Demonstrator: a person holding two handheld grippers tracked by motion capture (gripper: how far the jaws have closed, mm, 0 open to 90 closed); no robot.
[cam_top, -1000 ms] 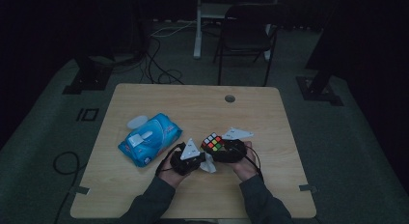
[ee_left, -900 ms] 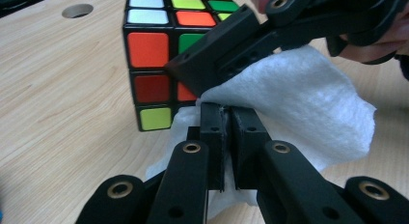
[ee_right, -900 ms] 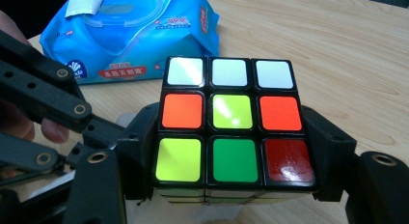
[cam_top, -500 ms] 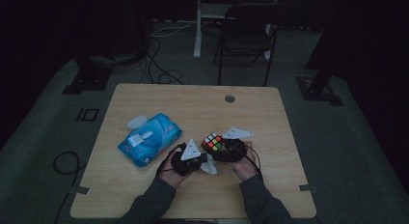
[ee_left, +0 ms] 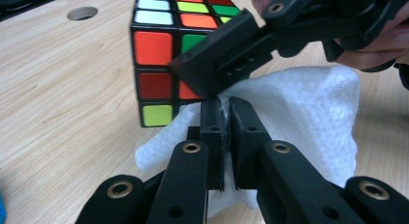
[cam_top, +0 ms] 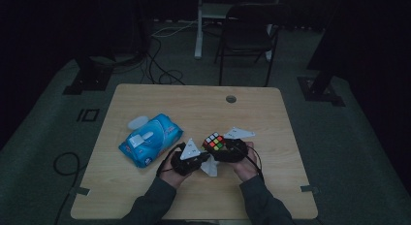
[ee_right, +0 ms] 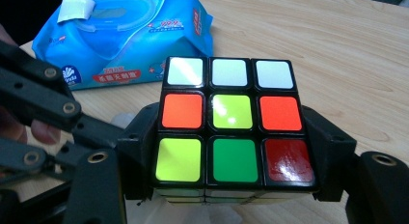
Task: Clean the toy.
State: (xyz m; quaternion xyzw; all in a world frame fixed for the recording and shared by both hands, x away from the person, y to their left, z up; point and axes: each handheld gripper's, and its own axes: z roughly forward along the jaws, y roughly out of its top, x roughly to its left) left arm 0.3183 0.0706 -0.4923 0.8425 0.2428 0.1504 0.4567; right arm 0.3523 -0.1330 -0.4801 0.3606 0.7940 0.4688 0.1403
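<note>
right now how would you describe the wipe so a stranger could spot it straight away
On the light wooden table, look at the near edge where the person's two hands meet. There the left gripper has its fingers shut on a crumpled white fabric wipe, just under the multicoloured puzzle cube. Unlike the blue plastic wipes pack farther left, it is soft, plain white and unprinted.

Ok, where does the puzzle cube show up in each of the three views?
High view: the puzzle cube sits at centre, just above the two hands.
Left gripper view: upper middle, behind the white wipe.
Right gripper view: centre, between the black jaws.
Shared landmark: the wooden table.
</note>
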